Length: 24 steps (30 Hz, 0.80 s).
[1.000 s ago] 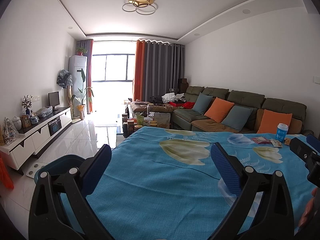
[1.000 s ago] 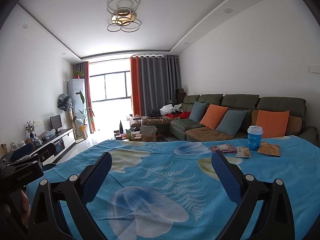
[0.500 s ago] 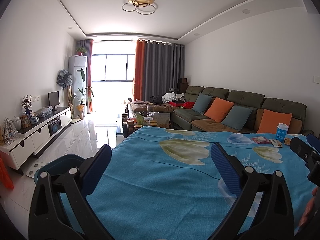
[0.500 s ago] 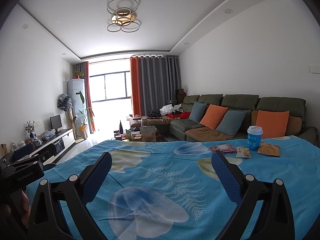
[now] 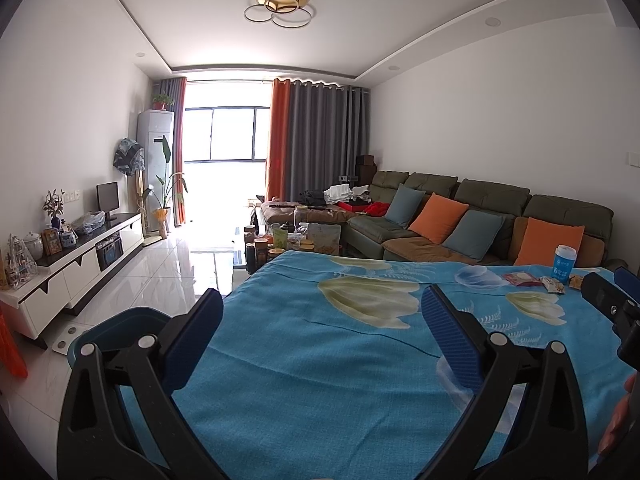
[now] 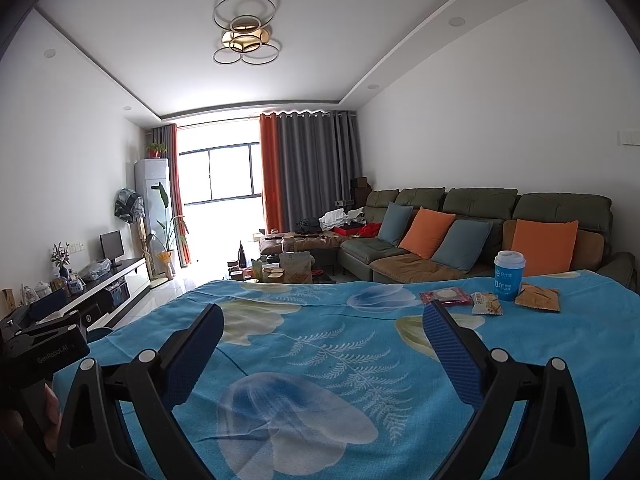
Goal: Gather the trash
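Grippers come nearest in both views: the left gripper [image 5: 322, 304] and the right gripper [image 6: 323, 320] each hover low over a table covered by a blue flowered cloth [image 6: 320, 360], jaws spread wide with nothing between the blue pads. Part of a hand [image 5: 618, 420] shows at the right edge of the left wrist view, under the body of the right gripper. Beside the table's left edge, behind the left gripper's left finger, sits a dark teal bin [image 5: 120, 320] on the white tiled floor. Farther across the cloth, near its far right side, the trash lies in a loose row, well apart from both grippers: a red and white wrapper [image 6: 446, 297], a small yellow and white snack packet [image 6: 487, 304] just beside it, a blue paper cup [image 6: 509, 276] with a white lid standing upright, and an orange-brown packet [image 6: 538, 298] just right of the cup. Beyond the table stand a low coffee table [image 6: 280, 270] crowded with jars and bags, and a long green sofa [image 6: 480, 204] with orange and blue cushions along the right wall. Farthest back, grey and orange curtains [image 6: 308, 168] frame a bright window.
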Each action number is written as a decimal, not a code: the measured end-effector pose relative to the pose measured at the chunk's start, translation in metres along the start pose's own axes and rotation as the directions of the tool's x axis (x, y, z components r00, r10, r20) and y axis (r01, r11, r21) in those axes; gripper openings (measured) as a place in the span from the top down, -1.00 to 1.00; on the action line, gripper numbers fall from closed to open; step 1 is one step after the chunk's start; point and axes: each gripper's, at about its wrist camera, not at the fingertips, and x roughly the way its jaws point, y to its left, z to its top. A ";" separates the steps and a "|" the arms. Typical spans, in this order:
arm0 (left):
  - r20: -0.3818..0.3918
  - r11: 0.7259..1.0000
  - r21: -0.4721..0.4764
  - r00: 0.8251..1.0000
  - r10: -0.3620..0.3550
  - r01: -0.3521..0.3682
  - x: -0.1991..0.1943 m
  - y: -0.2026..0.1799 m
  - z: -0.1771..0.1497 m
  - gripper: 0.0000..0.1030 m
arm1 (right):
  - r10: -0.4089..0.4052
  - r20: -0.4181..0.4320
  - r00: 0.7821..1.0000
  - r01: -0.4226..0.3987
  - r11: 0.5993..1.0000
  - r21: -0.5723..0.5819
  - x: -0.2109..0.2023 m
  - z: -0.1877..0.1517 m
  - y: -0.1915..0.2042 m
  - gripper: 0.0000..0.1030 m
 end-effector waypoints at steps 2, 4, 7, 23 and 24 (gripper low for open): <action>-0.002 1.000 0.000 1.000 0.001 -0.001 0.000 0.000 -0.001 -0.89 | -0.001 0.000 1.000 0.001 1.000 0.000 0.000 0.000 0.000 -0.87; -0.002 1.000 -0.001 1.000 -0.001 0.001 0.001 0.000 -0.001 -0.89 | 0.001 -0.002 1.000 -0.001 1.000 0.002 0.000 0.000 0.001 -0.87; -0.002 1.000 -0.001 1.000 0.000 0.000 0.002 -0.001 -0.002 -0.89 | 0.000 -0.001 1.000 0.000 1.000 0.002 -0.001 0.000 0.002 -0.87; -0.012 1.000 -0.003 1.000 -0.005 0.005 0.003 -0.002 -0.008 -0.89 | -0.002 -0.002 1.000 0.002 1.000 0.004 -0.002 0.000 0.003 -0.87; -0.012 1.000 -0.003 1.000 -0.006 0.006 0.003 -0.002 -0.008 -0.89 | -0.002 -0.003 1.000 0.002 1.000 0.006 -0.001 0.000 0.002 -0.87</action>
